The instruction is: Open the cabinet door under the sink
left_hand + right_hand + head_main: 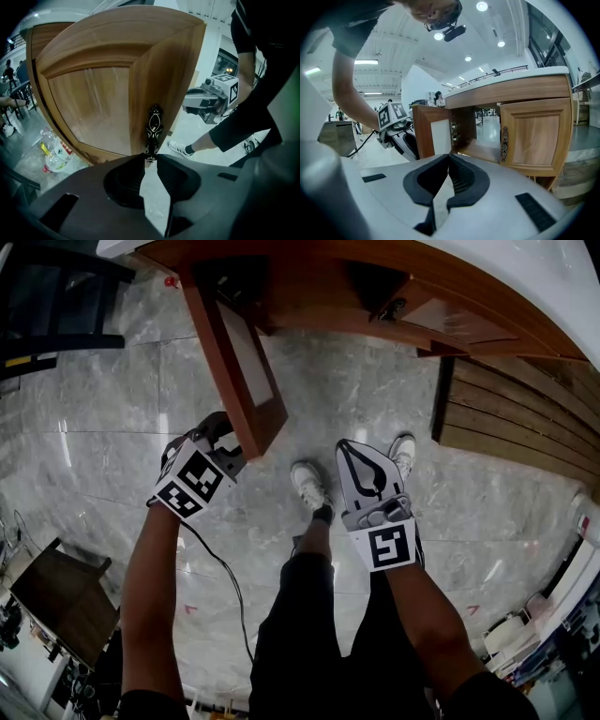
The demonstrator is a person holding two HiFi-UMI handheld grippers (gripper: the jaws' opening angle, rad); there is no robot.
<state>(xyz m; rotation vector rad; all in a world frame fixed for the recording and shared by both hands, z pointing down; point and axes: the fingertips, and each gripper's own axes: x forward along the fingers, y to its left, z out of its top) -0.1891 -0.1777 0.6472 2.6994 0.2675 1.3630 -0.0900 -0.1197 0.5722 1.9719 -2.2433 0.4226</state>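
The left cabinet door (239, 371) under the sink stands swung out over the floor. In the left gripper view its ornate black handle (153, 127) runs up the door's edge (159, 89). My left gripper (150, 157) is shut on the lower end of that handle; in the head view it (219, 430) sits against the door's outer edge. My right gripper (350, 446) hovers over the floor to the right, shut and holding nothing (449, 157). The right door (536, 136) with its own handle (504, 143) is closed.
A plastic bottle (56, 152) lies on the floor behind the open door. The person's shoes (309, 488) stand between the grippers. A black chair (56, 296) is at far left, a slatted wooden panel (516, 418) at right, and a cable (225, 577) trails from the left gripper.
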